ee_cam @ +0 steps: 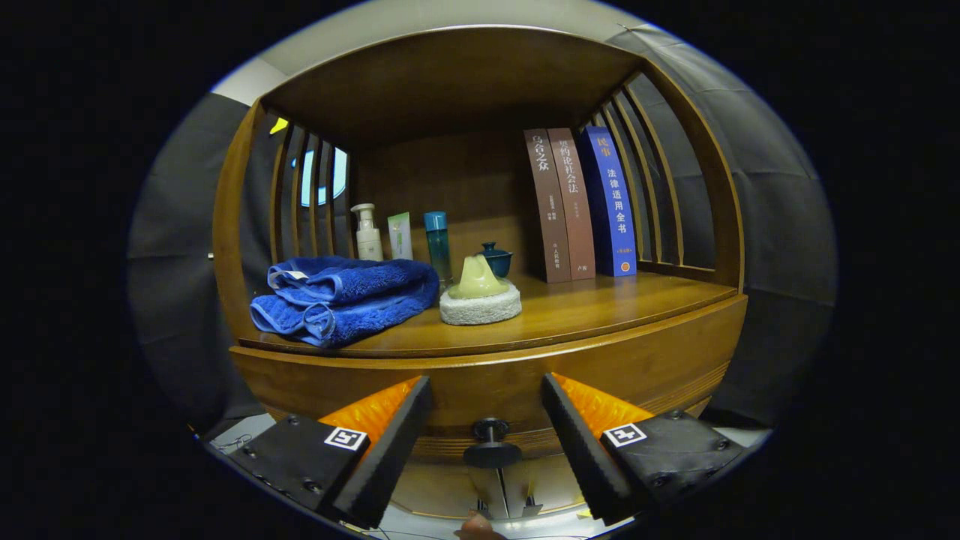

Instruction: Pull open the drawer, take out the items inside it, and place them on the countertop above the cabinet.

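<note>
My gripper (486,390) is open, its two fingers spread wide on either side of the drawer's dark round knob (491,444), which sits between them without contact. The knob juts from the wooden drawer front (487,394) of the cabinet; the drawer looks pushed in and its inside is hidden. Above it runs the wooden countertop (600,307). On the countertop lie a folded blue towel (345,296) and a pale green cone-shaped piece on a white round sponge pad (480,304).
At the back of the countertop stand a white pump bottle (367,232), a small green tube (400,235), a teal bottle (437,244), a dark teal lidded cup (496,259) and three upright books (581,202). Slatted wooden sides and a roof enclose the shelf.
</note>
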Demonstrator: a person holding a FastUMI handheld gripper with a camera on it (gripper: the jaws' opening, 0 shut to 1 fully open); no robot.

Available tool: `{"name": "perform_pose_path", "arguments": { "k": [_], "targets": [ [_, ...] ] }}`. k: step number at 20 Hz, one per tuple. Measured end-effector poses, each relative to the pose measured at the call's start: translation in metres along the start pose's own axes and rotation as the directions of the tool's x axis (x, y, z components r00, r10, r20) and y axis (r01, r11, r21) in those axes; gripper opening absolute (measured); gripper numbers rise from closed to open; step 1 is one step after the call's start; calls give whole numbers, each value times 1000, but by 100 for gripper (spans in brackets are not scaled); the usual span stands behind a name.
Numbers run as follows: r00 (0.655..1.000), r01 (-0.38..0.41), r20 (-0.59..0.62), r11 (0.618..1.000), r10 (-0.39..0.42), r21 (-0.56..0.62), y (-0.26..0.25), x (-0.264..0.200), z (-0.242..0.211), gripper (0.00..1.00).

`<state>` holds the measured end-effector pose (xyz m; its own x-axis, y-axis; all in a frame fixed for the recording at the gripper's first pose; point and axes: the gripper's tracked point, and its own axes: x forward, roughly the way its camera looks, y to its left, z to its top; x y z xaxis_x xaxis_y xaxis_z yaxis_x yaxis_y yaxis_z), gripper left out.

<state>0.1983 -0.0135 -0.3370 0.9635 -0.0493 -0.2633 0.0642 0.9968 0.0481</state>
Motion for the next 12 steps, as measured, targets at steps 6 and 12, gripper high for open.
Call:
{"name": "perform_pose_path", "arguments": {
  "k": [6,12],
  "targets": [
    [1000,4,3,1000,-4,7,1,-1,0,99],
    [999,10,53,1000,-9,-11,-1,-13,25,99]
  ]
}}
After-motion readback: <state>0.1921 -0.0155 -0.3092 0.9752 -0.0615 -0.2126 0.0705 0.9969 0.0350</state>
